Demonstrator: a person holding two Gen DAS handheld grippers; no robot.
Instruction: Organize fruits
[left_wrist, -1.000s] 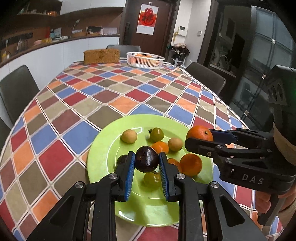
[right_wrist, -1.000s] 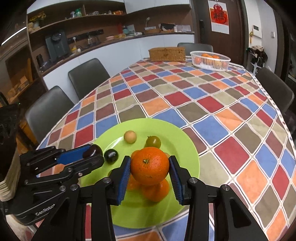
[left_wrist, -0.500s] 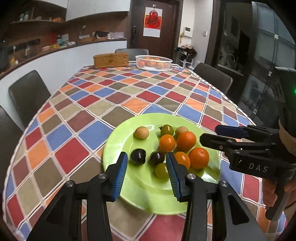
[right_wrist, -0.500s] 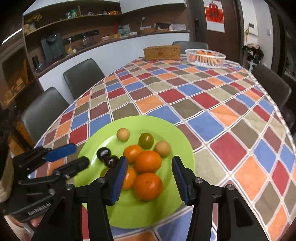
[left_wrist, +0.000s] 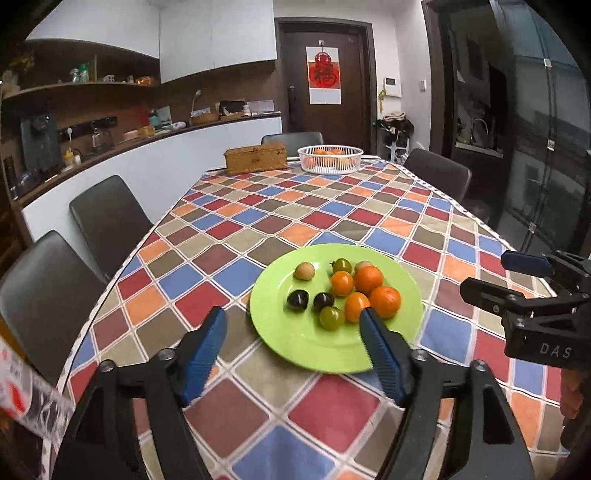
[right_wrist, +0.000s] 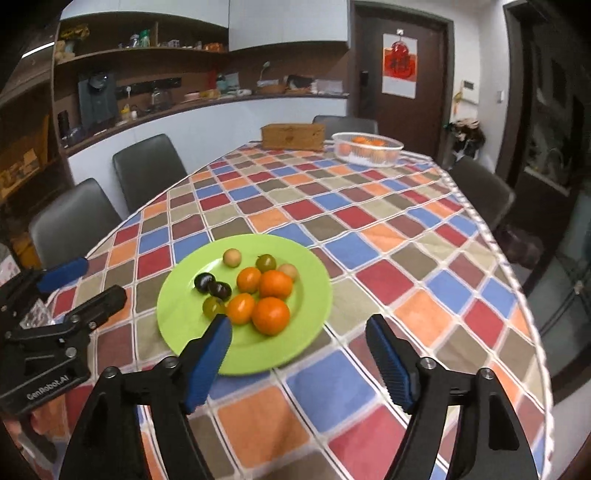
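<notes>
A green plate (left_wrist: 295, 343) (right_wrist: 184, 325) sits on the checkered tablecloth and holds several fruits: two oranges (left_wrist: 385, 301) (right_wrist: 270, 315), small orange tomatoes, two dark plums (left_wrist: 297, 299) (right_wrist: 204, 282), green tomatoes and pale round fruits. My left gripper (left_wrist: 293, 332) is open and empty, pulled back above the plate's near edge. My right gripper (right_wrist: 299, 341) is open and empty, back from the plate's near right. Each gripper shows at the edge of the other's view.
A white basket of oranges (left_wrist: 330, 158) (right_wrist: 367, 147) and a brown box (left_wrist: 255, 158) (right_wrist: 293, 136) stand at the table's far end. Dark chairs (left_wrist: 107, 221) line the left side and the far end. The table edge (right_wrist: 517, 280) runs along the right.
Both grippers let go of their fruit, the dark plum and the orange, onto the plate. Both opened wide and drew back and up from the plate.
</notes>
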